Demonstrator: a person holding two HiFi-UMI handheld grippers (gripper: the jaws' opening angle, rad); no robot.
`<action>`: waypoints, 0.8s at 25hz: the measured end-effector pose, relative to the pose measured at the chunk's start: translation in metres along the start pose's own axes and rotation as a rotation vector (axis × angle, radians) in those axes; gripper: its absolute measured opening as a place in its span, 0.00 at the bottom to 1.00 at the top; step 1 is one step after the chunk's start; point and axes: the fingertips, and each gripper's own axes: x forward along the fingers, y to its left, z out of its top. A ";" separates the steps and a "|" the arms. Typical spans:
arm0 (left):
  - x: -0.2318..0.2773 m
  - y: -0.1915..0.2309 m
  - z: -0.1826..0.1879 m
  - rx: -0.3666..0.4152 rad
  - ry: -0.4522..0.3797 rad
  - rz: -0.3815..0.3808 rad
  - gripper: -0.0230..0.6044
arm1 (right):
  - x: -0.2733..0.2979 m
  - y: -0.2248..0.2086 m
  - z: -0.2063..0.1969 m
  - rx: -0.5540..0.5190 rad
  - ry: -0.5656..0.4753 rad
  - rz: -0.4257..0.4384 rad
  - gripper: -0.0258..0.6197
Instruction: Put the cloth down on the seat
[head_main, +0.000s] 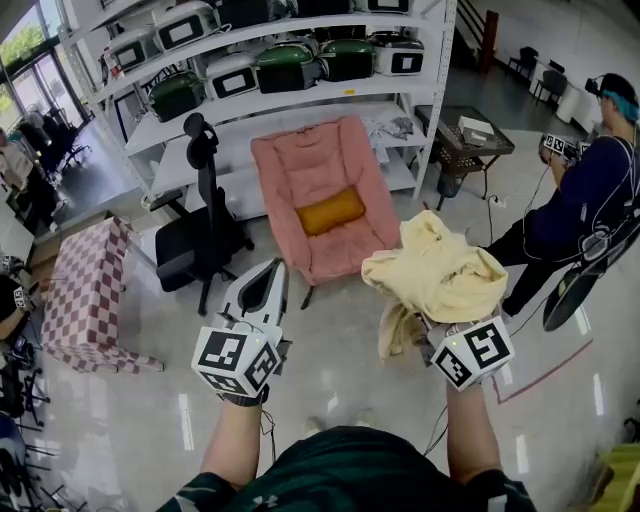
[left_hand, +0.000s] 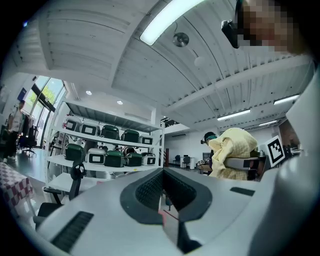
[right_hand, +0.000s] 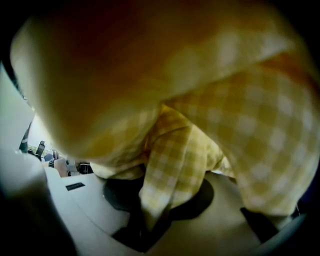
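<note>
A pale yellow checked cloth (head_main: 440, 270) is bunched up and held in the air by my right gripper (head_main: 437, 318), which is shut on it; the cloth drapes over the jaws and hides them. In the right gripper view the cloth (right_hand: 175, 165) fills nearly the whole picture, with a fold pinched between the jaws. A pink padded chair (head_main: 320, 185) with an orange cushion (head_main: 330, 211) on its seat stands on the floor ahead of both grippers. My left gripper (head_main: 270, 272) is shut on nothing and points at the chair's left side. The left gripper view also catches the cloth (left_hand: 231, 150) at its right.
A black office chair (head_main: 200, 240) stands left of the pink chair, and a pink checked seat (head_main: 90, 290) further left. White shelves (head_main: 250, 110) with green and white appliances line the back. A person (head_main: 580, 200) stands at the right, near a dark basket table (head_main: 465, 150).
</note>
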 end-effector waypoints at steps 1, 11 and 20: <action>0.000 -0.001 0.000 0.001 0.001 0.001 0.05 | -0.001 -0.001 0.000 0.006 0.001 0.001 0.23; 0.007 -0.019 0.003 0.017 -0.003 0.020 0.05 | -0.017 -0.022 0.005 0.046 -0.017 0.004 0.24; 0.023 -0.039 -0.001 0.027 0.001 0.033 0.05 | -0.030 -0.050 0.004 0.041 -0.015 -0.002 0.23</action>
